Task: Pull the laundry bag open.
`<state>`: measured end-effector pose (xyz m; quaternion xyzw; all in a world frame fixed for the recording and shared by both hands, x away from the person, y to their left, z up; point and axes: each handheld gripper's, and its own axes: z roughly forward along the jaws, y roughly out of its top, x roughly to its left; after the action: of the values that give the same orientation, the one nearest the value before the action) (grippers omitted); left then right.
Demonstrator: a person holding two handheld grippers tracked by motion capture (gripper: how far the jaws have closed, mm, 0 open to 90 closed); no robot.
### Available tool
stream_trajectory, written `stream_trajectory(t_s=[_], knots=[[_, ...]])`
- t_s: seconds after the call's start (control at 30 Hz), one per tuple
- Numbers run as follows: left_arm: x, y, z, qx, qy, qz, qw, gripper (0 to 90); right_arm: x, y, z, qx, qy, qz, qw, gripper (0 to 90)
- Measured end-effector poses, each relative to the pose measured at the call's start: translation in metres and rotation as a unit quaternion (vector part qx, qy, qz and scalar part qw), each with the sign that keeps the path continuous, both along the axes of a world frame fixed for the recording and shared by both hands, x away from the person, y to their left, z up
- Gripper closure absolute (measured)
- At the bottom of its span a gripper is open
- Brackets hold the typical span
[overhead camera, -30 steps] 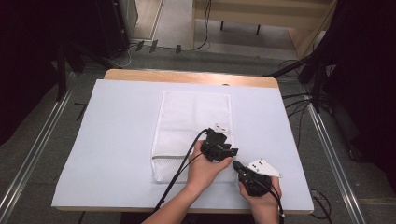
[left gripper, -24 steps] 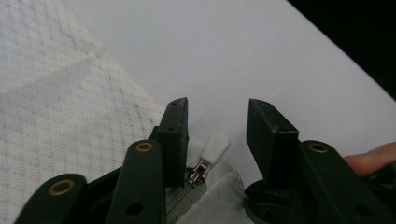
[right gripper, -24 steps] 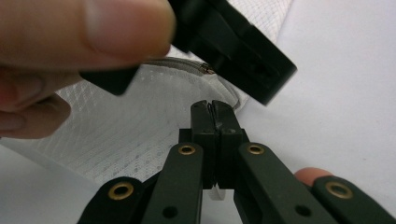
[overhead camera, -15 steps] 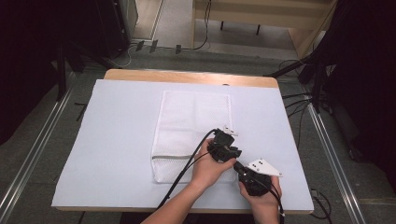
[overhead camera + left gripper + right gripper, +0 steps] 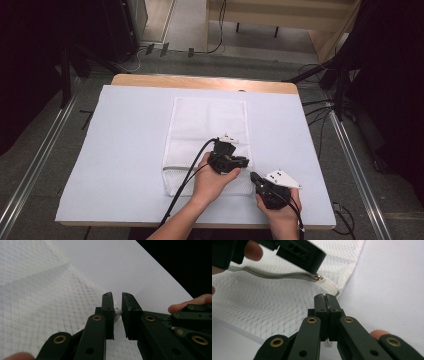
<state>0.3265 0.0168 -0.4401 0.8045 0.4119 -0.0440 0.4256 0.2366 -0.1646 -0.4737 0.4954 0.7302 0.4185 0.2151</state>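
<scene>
In the high view, a white mesh bag lies flat in the middle of the frame on a pale sheet that covers the wooden table. A grey zipper runs across the bag near its lower end.

Just right of the frame's centre, the left gripper sits over the bag's lower right part, held in the left hand, with its black cable trailing toward the bottom edge. In the left gripper view its jaws stand slightly apart, with a narrow gap between them; a small pale bit, perhaps the zipper's end, sits in that gap, though it is too blurred to be sure. The mesh spreads over the left of that view.

Toward the lower right of the high view, the right gripper rests at the bag's lower right corner, held in the right hand. In the right gripper view its jaws are pressed together on a white tab at the bag's edge, in the middle of the frame. The zipper's metal slider lies just above it, beside the left gripper's black body in the upper left.
</scene>
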Motion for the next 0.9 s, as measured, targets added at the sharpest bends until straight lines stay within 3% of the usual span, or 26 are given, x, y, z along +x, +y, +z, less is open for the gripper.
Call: stream_trajectory(t_s=[0.37,0.6,0.73,0.9], knots=[[0.002,0.007,-0.004,-0.022,0.040,-0.001,0.9990,79.9,-0.001,0.002,0.000,-0.011,-0.007,0.002,0.9999,90.0],[0.001,0.009,-0.006,-0.022,0.052,-0.007,0.9984,87.9,-0.001,0.002,0.001,-0.011,-0.011,-0.001,0.9999,90.0],[-0.001,0.011,-0.006,-0.009,0.041,0.001,0.9991,88.2,-0.003,0.002,0.004,-0.007,-0.023,-0.006,0.9997,90.0],[-0.002,0.015,-0.003,-0.002,0.030,-0.011,0.9995,88.4,-0.004,0.001,0.007,-0.008,-0.029,-0.013,0.9995,90.0]])
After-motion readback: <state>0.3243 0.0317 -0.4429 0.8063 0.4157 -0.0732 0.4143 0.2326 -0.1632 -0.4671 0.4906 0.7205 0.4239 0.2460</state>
